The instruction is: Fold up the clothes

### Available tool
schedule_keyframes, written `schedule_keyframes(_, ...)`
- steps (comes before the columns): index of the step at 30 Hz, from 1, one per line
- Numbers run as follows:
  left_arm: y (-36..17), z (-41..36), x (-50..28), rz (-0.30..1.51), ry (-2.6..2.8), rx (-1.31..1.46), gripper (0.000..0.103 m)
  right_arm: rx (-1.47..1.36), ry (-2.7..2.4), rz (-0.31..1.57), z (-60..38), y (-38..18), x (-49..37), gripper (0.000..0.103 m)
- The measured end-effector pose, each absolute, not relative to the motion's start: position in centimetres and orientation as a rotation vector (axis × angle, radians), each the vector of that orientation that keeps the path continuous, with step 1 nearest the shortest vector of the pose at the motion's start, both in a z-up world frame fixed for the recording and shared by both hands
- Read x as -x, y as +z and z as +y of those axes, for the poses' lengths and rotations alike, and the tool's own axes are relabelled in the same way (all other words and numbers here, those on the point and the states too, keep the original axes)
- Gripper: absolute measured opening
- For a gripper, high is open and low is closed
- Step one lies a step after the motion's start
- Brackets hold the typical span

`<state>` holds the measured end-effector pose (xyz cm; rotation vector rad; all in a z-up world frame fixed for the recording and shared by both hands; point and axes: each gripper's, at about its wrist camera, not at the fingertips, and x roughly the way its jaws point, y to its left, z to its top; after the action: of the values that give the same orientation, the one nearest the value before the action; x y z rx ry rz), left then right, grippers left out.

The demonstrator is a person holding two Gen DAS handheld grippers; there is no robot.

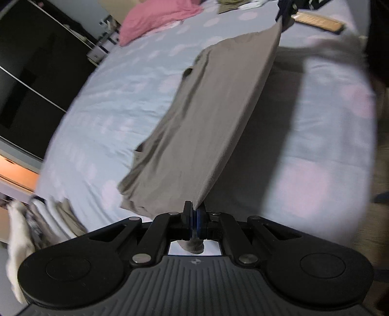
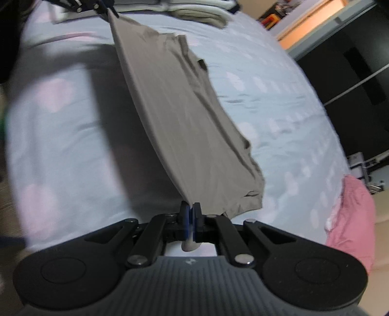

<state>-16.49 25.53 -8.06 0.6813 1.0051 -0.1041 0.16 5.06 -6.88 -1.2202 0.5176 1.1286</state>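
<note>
Two-gripper lift of a garment edge over the bed. Both views show a taupe-grey, thin knit garment [image 1: 201, 121] stretched between your grippers, its upper edge taut and the rest hanging down toward the pale blue bed sheet with faint pink spots [image 1: 102, 114].

Technique. Keep the held edge level and lightly tensioned so the cloth hangs flat; a slack edge will let the loose side bunch, and that side already shows creases and a turned-in hem. Carry both corners together across the bed and lay the hanging part down first, so the fold line forms straight. This is a judgement from the hang of the cloth, not an observed result.

Left gripper [image 1: 194, 209]: jaws drawn fully together, pinching one corner of the garment; a small tuft of fabric pokes out behind the pads. Nothing else touches it.

Right gripper [image 2: 190, 209]: jaws likewise fully together on the opposite corner, with a nub of fabric showing behind the pads. In the left wrist view it appears far off at the other end of the taut edge, too small for its jaws to be read there.

Position of the garment: lifted clear above the middle of the bed, casting a broad shadow on the sheet beneath.

Further off: a stack of folded pale clothes [image 2: 201, 12] near one edge of the bed, a rumpled pink cloth [image 1: 155, 17] near the opposite edge, and a dark wardrobe [image 1: 29, 80] beyond the bed's long side.
</note>
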Motion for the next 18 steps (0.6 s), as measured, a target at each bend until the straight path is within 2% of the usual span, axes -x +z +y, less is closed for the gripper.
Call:
schedule_keyframes(8,-11.1,24.5,18.4,1.139,-0.186,-0.613,0.002,1.283,1.25,0.648,3.5,-10.4,4.8,0.003)
schedule_keyframes(11,-11.2,25.0,18.4,1.177,-0.196,-0.559,0.011,1.28,1.254,0.67,2.9,-11.2,5.6,0.005)
schedule_keyframes(12,-10.7,25.2,18.6,1.166,-0.19,-0.544,0.018,1.274,1.262,0.678,2.8,-11.0,5.6,0.006)
schedule_keyframes(15,-8.5,26.2,19.3,1.123,-0.181,-0.465,0.031,1.196,1.272,0.676,2.0,-9.3,5.1,0.016)
schedule_keyframes(18,-6.8,27.4,18.1,1.075,-0.16,-0.391,0.031,1.048,1.249,0.679,1.6,-7.3,3.5,0.022)
